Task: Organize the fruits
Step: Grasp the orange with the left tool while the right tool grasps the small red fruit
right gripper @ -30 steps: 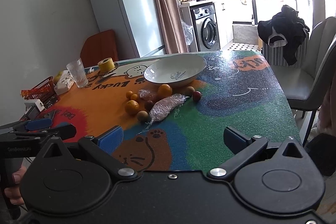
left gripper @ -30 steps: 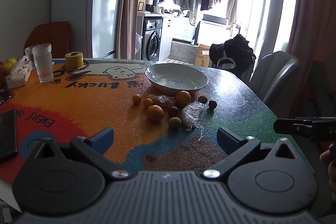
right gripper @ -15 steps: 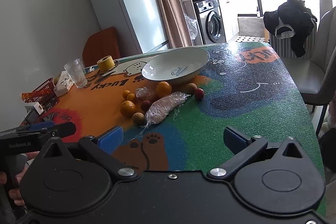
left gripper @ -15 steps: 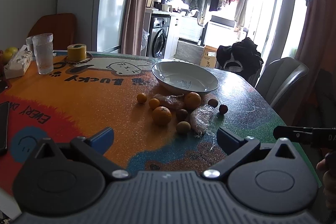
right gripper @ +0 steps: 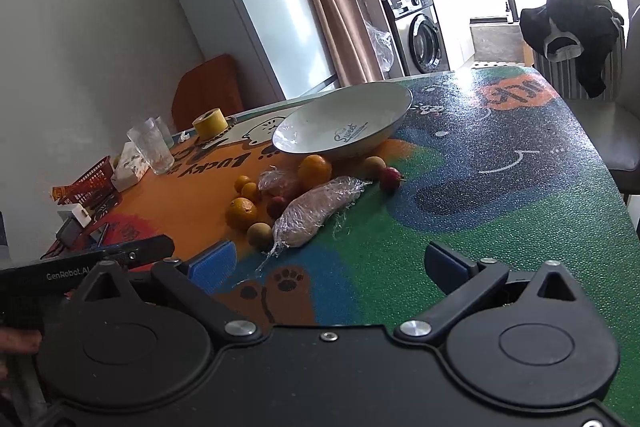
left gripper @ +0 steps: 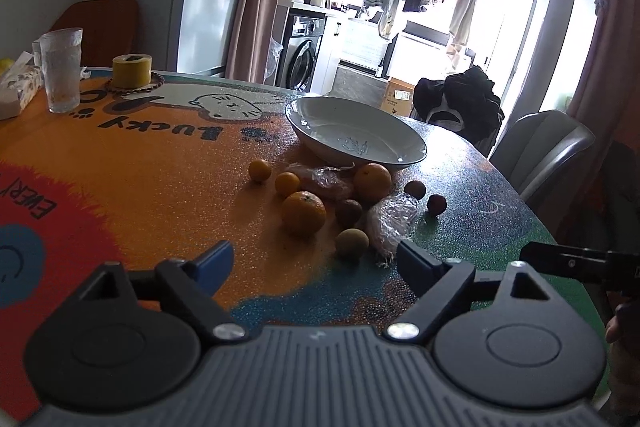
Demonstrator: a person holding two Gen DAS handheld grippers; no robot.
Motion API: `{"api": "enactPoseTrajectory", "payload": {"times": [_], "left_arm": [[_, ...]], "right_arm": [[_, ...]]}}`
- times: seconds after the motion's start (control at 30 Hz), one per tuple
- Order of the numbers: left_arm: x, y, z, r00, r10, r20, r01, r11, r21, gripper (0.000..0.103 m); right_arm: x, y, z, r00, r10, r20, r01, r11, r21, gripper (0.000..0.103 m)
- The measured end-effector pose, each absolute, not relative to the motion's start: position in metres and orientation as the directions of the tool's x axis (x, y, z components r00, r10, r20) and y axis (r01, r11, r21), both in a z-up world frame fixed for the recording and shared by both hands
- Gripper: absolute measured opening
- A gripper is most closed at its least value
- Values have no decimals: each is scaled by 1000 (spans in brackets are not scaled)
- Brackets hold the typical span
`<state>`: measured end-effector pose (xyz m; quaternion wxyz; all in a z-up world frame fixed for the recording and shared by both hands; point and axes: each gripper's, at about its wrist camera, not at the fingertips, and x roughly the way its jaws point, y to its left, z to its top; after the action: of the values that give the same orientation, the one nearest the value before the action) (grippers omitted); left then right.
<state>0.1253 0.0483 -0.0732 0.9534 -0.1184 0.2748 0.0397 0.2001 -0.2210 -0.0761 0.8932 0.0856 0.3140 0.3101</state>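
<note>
My glossy white ceramic bowl | crinkly clear plastic wrap | glittery, grainy printed worktop | ribbed clear glass tumbler

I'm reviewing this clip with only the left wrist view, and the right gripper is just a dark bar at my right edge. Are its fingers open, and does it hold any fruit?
Observer: The right gripper is open and holds nothing. Only tablecloth shows between its fingers.
Operator: The wrapped item by the brown fruit looks like a lump to me.
Observer: From the right wrist it is long, lying from the brown fruit toward the bowl.
Operator: Is there anything past the glass on the left?
Observer: A red basket stands at that table edge, beside the tissue box.
</note>
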Motion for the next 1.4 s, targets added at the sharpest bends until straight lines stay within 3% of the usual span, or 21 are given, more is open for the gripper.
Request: {"api": "enactPoseTrajectory", "payload": {"times": [0.27,0.5,0.7,0.9,1.13,1.4], "left_arm": [[150,49,-82,838,-3,-546,-139,966,-220,66],[173,61,-84,823,13,-567,-170,960,-225,62],[198,71,-88,803,15,-596,-190,954,-232,52],[218,75,-93,781,-1,-625,-192,951,-241,45],[229,76,-103,760,-50,-648,-172,946,-274,37],[234,74,-102,758,-35,-651,-184,946,-266,36]], "right_arm": [[218,-216,-88,578,630,-519,-516,775,365,86],[236,-205,-89,552,641,-533,-524,764,377,83],[259,-196,-88,557,617,-557,-513,782,354,79],[285,-189,-89,537,601,-592,-492,793,359,64],[305,-178,-91,524,585,-619,-488,802,345,64],[325,-174,-103,533,557,-637,-449,824,344,60]]}}
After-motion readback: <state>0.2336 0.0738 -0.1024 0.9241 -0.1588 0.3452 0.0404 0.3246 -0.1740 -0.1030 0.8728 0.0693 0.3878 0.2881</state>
